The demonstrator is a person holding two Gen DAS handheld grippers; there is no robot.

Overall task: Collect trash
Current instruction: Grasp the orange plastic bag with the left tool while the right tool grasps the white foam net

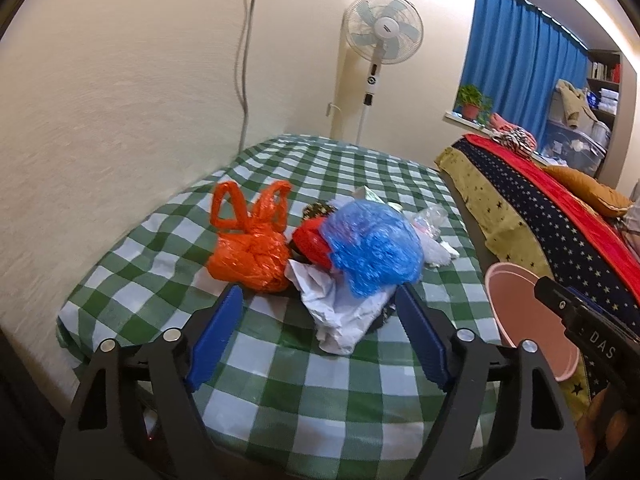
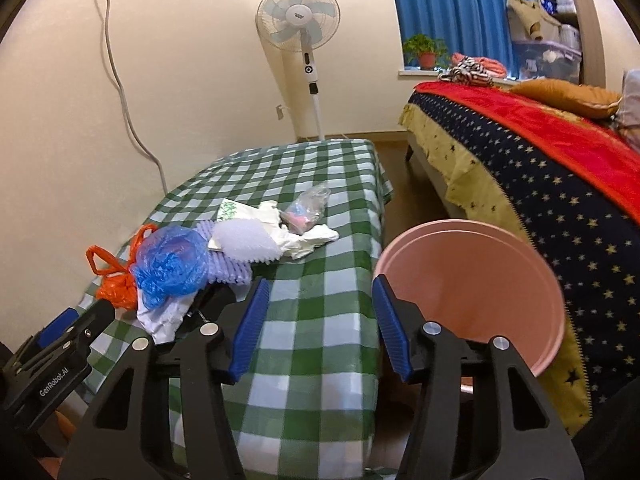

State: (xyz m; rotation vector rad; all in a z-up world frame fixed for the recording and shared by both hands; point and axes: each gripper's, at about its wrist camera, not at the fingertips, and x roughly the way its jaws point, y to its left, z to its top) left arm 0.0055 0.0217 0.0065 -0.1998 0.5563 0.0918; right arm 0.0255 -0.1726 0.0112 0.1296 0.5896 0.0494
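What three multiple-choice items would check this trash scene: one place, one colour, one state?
1. Where is the pink bin relative to the table?
A. on it
B. off its edge, toward the bed
C. on the bed

2. What colour is the knotted handle bag?
A. orange
B. green
C. black

3. What state is the left claw in?
A. shut on the bag
B. open, crumpled paper between its fingers
C. out of view

Key: B, the bin shows past the checked cloth's edge; A, the plastic is orange; B, the fingers stand wide around the paper.
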